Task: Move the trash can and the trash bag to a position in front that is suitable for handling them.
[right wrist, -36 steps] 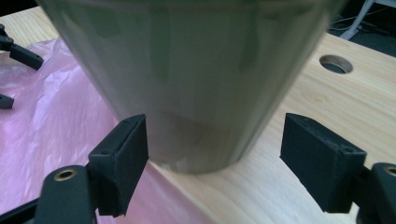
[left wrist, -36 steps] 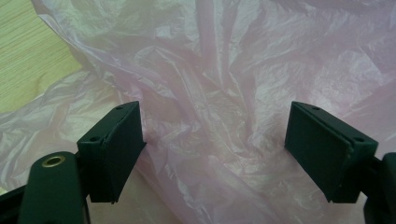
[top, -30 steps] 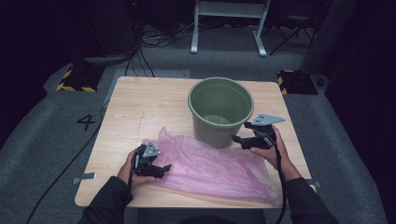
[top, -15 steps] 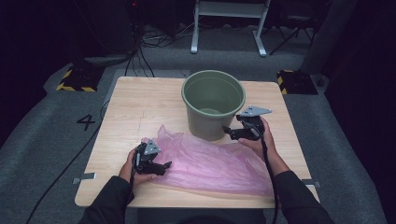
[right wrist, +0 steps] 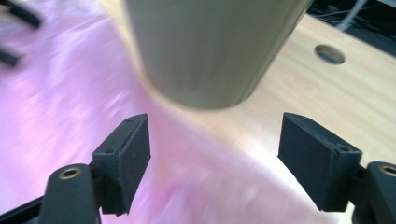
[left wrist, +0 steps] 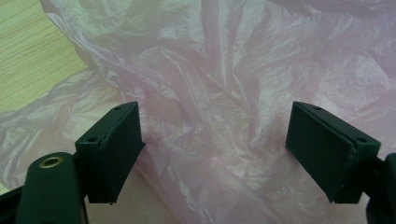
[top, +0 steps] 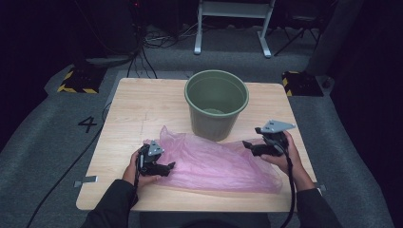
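The pink bag (top: 218, 161) lies flat on the table (top: 142, 104) before the bin (top: 216, 102), likely to line it. The left gripper (top: 167, 167) hovers over its left edge, jaws wide and empty; the right gripper (top: 247, 145), narrowing slightly but released, approaches the right edge

The green bucket (top: 216, 102) stands mid-counter (top: 138, 107), blocking the way ahead of the right claw (top: 248, 146). Bare counter lies open left of the bucket, while the pink bag (top: 223, 164) covers the near stretch.
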The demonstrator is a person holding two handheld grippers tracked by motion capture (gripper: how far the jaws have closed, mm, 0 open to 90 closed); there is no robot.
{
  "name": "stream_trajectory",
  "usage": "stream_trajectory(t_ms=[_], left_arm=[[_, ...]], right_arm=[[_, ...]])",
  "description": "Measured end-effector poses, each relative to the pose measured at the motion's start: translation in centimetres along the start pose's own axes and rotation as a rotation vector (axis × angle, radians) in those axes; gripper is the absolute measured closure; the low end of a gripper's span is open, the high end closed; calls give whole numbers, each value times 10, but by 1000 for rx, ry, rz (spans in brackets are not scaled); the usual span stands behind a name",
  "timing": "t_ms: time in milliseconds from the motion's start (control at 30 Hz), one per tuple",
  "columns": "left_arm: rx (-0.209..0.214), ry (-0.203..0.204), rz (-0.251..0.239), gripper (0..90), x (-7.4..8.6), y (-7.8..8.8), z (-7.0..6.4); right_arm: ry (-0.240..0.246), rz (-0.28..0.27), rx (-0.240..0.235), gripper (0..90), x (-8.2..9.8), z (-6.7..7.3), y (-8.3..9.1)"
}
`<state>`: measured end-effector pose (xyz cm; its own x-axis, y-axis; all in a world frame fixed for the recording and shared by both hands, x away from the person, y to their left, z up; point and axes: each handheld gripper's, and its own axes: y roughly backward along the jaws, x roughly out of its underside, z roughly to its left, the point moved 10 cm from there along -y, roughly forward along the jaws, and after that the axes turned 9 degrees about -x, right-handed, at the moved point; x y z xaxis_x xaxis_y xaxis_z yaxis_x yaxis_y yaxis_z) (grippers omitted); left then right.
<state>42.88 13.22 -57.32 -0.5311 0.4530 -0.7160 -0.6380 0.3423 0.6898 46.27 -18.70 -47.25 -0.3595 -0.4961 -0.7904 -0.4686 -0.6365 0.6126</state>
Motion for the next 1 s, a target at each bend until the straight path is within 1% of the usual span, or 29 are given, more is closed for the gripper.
stream_trajectory(t_ms=[33, 67, 133, 167, 200, 233, 267, 300, 333, 367, 400, 433, 467, 567, 633, 667, 733, 800, 833, 867, 900, 933, 967, 1000], left_arm=[[0, 0, 0, 183, 0, 0, 0], [-4, 4, 1, 183, -2, -2, 0], [-8, 4, 0, 183, -4, -4, -1], [-8, 4, 0, 183, -4, -4, -1], [-11, 10, -1, 184, -6, -6, -2], [-11, 10, -1, 184, -6, -6, -2], [-13, 11, 1, 183, -8, -8, -2], [-13, 11, 1, 184, -8, -8, -2], [-18, 8, -2, 183, -11, -10, -3], [-14, 16, 0, 184, -11, -11, -4], [-14, 16, 1, 184, -12, -12, -5], [-14, 16, 1, 183, -12, -12, -5], [-19, 12, 3, 184, -15, -14, -5], [-25, 21, 2, 184, -19, -18, -7], [-28, 27, 3, 184, -21, -20, -9], [-32, 28, 3, 184, -22, -21, -9], [-31, 26, 4, 184, -23, -22, -10], [-32, 23, 4, 185, -26, -24, -12], [-31, 22, -3, 185, -27, -25, -12], [-28, 24, -2, 185, -28, -26, -14], [-29, 21, 1, 186, -29, -27, -14], [-29, 21, 1, 186, -29, -27, -14], [-26, 19, 2, 186, -29, -28, -15], [-20, 21, 2, 185, -31, -30, -16]], right_arm=[[0, 0, 0, 251, 0, 0, 0], [-4, -7, -24, 251, 13, 10, 12], [-21, -32, -49, 250, 23, 20, 21], [-21, -32, -49, 250, 23, 20, 21], [-35, -49, -66, 250, 32, 30, 27], [-35, -49, -66, 250, 32, 30, 27], [-24, -37, -72, 250, 36, 39, 26], [-24, -37, -72, 250, 36, 39, 26], [-3, -44, -90, 250, 37, 53, 24], [4, -46, -106, 245, 37, 59, 23], [16, -46, -114, 237, 36, 66, 21], [16, -46, -114, 237, 36, 66, 21], [40, -46, -135, 232, 34, 78, 15], [60, -21, -147, 223, 37, 92, 1], [66, -11, -182, 213, 41, 105, -8], [80, 10, -188, 206, 45, 110, -13], [98, 35, -180, 201, 52, 117, -23], [106, 61, -175, 199, 59, 120, -33], [102, 66, -172, 200, 61, 121, -38], [105, 81, -162, 200, 63, 120, -42], [110, 88, -154, 200, 65, 120, -46], [110, 88, -154, 200, 65, 120, -46], [114, 90, -149, 201, 66, 119, -49], [112, 96, -133, 205, 67, 114, -54]])
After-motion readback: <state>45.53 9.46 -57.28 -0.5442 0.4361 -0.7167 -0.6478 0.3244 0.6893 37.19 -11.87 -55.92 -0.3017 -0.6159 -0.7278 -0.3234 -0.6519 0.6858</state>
